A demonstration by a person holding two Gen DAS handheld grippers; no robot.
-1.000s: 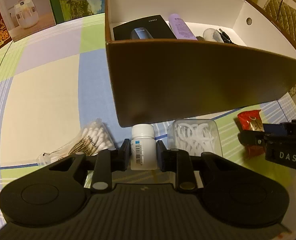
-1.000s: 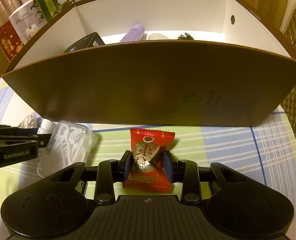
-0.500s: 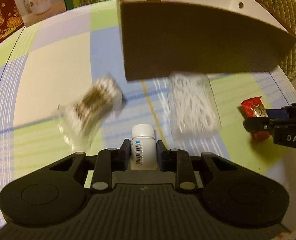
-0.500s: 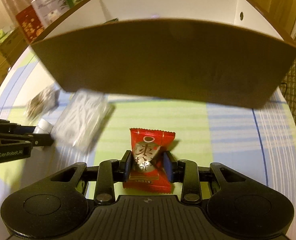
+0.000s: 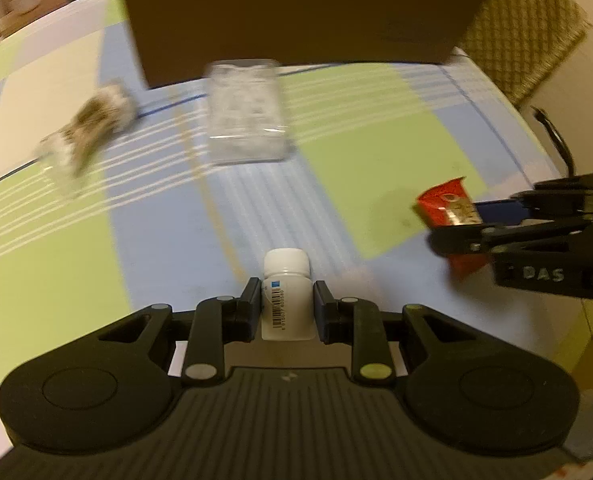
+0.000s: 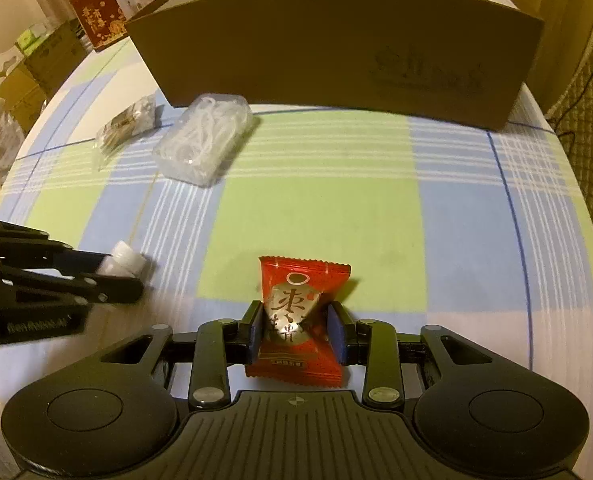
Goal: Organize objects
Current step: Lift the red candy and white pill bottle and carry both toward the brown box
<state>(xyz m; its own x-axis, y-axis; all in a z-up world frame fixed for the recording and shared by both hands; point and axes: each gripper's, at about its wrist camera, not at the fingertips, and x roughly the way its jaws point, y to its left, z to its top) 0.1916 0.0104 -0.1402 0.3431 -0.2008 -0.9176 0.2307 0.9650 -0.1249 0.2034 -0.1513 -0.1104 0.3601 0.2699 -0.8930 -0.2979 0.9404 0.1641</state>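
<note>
A small white pill bottle (image 5: 286, 296) with a barcode label sits between the pads of my left gripper (image 5: 286, 300), which is shut on it; the same bottle (image 6: 122, 259) shows at the left of the right wrist view. My right gripper (image 6: 296, 322) is shut on a red candy packet (image 6: 298, 316), also seen as the packet (image 5: 448, 208) at the right of the left wrist view. Ahead stands a brown cardboard box (image 6: 336, 44), its inside hidden. A clear case of floss picks (image 6: 204, 140) and a bag of cotton swabs (image 6: 126, 124) lie on the checked cloth before the box.
The table (image 6: 376, 208) wears a blue, green and white checked cloth. Boxes and cartons (image 6: 96, 20) are stacked at the far left beyond the table. A quilted chair back (image 5: 528, 32) stands at the right.
Both grippers have drawn back from the brown box with the bottle and the candy held. The box, floss case and swab bag now lie farther off.
</note>
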